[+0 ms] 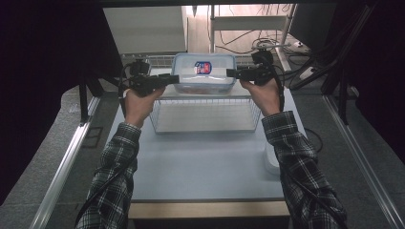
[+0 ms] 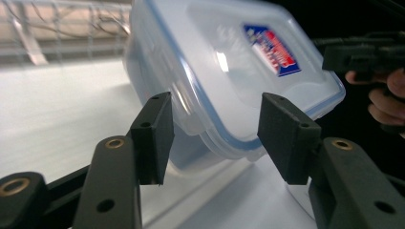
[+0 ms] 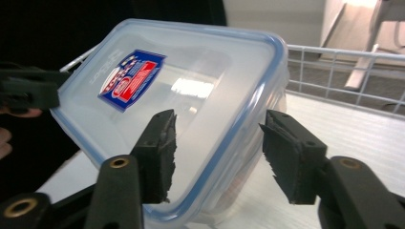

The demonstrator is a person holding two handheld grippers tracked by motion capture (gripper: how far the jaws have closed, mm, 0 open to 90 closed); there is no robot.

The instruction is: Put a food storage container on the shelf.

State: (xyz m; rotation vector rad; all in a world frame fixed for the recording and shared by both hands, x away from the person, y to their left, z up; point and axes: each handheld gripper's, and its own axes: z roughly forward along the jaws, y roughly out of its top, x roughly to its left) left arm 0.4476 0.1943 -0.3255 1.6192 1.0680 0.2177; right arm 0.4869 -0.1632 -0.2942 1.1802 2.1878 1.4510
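- The left gripper [image 2: 212, 138] has its jaws parted about the near-left corner of the lidded plastic container [image 2: 224, 81]. One pad [image 2: 153, 136] lies against the wall below the rim. The other pad [image 2: 286, 136] sits beside the lid's edge, and I cannot tell whether it presses.
- The right gripper [image 3: 217, 157] straddles the opposite edge of the container [image 3: 191, 95] the same way. The blue-sealed rim runs between its jaws, with a visible gap at the outer pad, so this reads as loose rather than clenched.
- Risk: with contact at one corner and one edge only, a smooth, rounded wall could slide out if either hand lifts first. The box would then tip and drop onto the counter [image 1: 205, 157].
- Risk: uneven squeezing could twist the box or pop a lid latch.
- In the high view the container [image 1: 204, 71] sits between both grippers, at the far side of the wire basket [image 1: 205, 117]. Dragging it low could catch the rim.
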